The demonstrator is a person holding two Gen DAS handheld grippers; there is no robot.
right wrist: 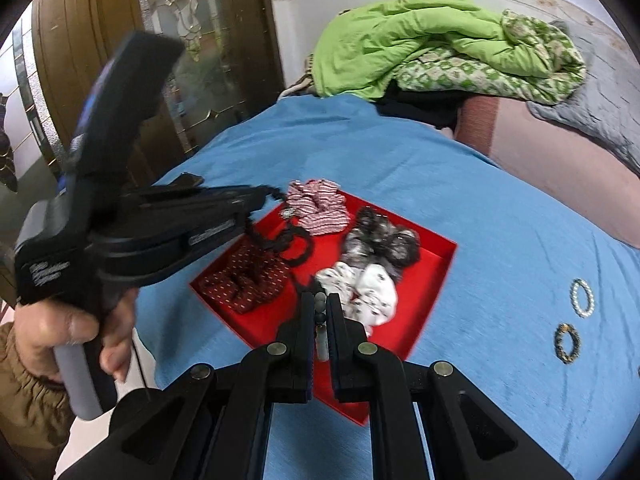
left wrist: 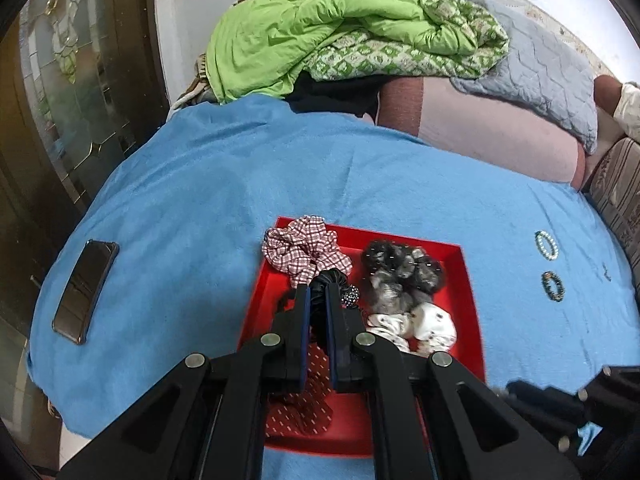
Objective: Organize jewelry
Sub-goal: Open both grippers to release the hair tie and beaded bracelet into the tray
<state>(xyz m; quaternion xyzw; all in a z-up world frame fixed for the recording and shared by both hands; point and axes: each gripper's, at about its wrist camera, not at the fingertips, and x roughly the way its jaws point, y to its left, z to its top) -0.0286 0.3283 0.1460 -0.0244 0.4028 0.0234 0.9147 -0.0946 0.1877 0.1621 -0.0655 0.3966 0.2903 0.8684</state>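
Observation:
A red tray (left wrist: pixel 460 276) lies on the blue cloth and holds a checked scrunchie (left wrist: pixel 304 250), a grey furry one (left wrist: pixel 400 276), a white patterned one (left wrist: pixel 424 326) and a dark red dotted one (left wrist: pixel 298 416). My left gripper (left wrist: pixel 318 292) is over the tray, shut on a black scrunchie (left wrist: pixel 330 280). In the right wrist view that gripper (right wrist: pixel 272 193) reaches in from the left and the black scrunchie (right wrist: pixel 290 242) hangs from it. My right gripper (right wrist: pixel 320 300) is at the tray's (right wrist: pixel 436 280) near edge, shut on a string of grey beads (right wrist: pixel 319 307).
Two bead bracelets (left wrist: pixel 546 244) (left wrist: pixel 553 286) lie on the blue cloth right of the tray. A dark phone (left wrist: pixel 86 290) lies to the left. Green and grey bedding (left wrist: pixel 344 36) is piled at the back. A wooden glass door (left wrist: pixel 72 80) stands on the left.

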